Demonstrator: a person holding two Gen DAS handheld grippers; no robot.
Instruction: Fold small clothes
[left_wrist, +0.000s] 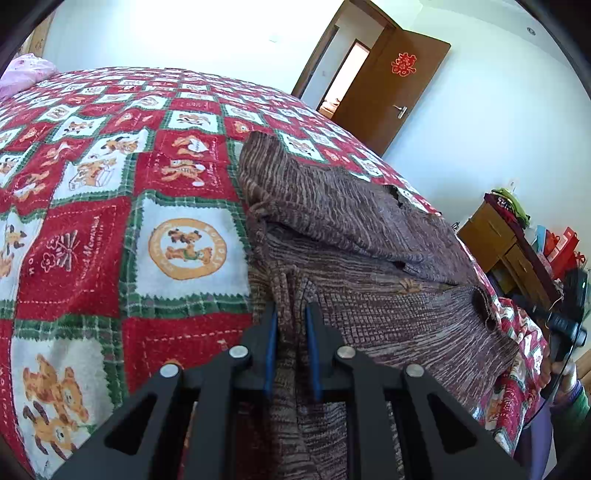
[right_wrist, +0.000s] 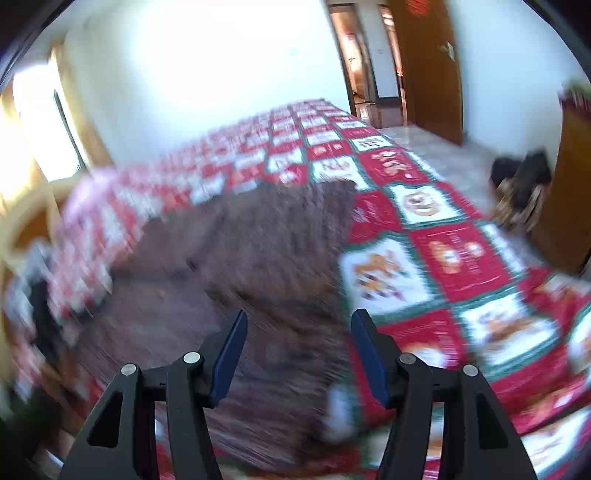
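The brown striped knitted garment (left_wrist: 369, 236) lay partly folded on the bed's red, white and green patchwork quilt (left_wrist: 110, 206). The left tongs (left_wrist: 291, 314) were pinching a bunched fold of its near edge between their blue pads. The right tongs (right_wrist: 299, 321) stood spread above the knit (right_wrist: 258, 240), gripping nothing, in a view smeared by blur.

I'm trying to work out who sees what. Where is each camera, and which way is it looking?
Left wrist: sits on the left tongs, looking across the bed toward the door; tongs pinch the brown sweater.
Right wrist: sits on the right tongs, blurry, looking over sweater toward the doorway; tongs open.
Both show sweater, bed and door.
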